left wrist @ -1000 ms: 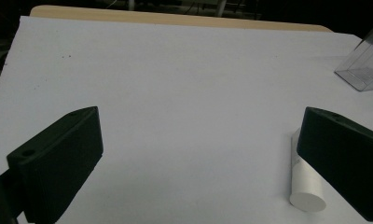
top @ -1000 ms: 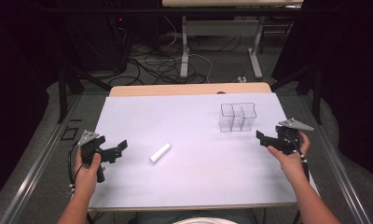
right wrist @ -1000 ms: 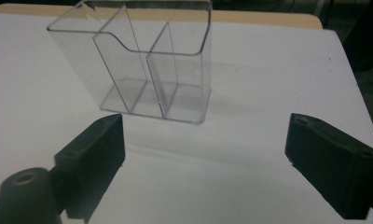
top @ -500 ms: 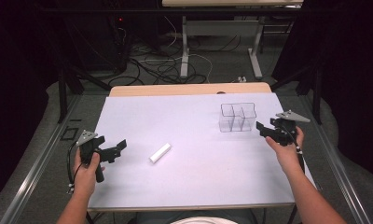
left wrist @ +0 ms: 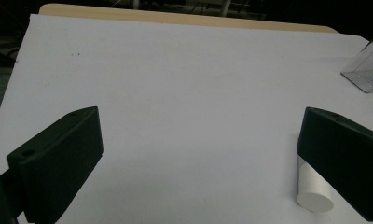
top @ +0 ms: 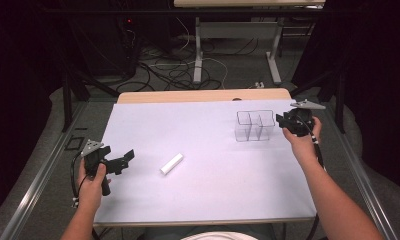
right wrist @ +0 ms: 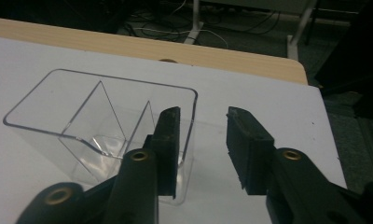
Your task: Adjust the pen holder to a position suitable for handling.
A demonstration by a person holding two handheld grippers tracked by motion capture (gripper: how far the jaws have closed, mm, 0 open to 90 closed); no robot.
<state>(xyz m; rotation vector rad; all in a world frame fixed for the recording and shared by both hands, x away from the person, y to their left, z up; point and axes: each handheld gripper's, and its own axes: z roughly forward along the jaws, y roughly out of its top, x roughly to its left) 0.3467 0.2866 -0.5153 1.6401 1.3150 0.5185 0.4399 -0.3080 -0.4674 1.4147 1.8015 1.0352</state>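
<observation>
right tongs (right wrist: 201, 140) closing, nothing gripped | clear divided box (right wrist: 100, 126) | unlabelled

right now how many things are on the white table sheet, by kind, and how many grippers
white cylinder: 1
clear divided box: 1
black grippers: 2, left gripper and right gripper
total: 4

Left gripper (top: 119, 161) rests low with jaws spread wide; right gripper (top: 283, 120), raised, has just been closing on nothing.
</observation>
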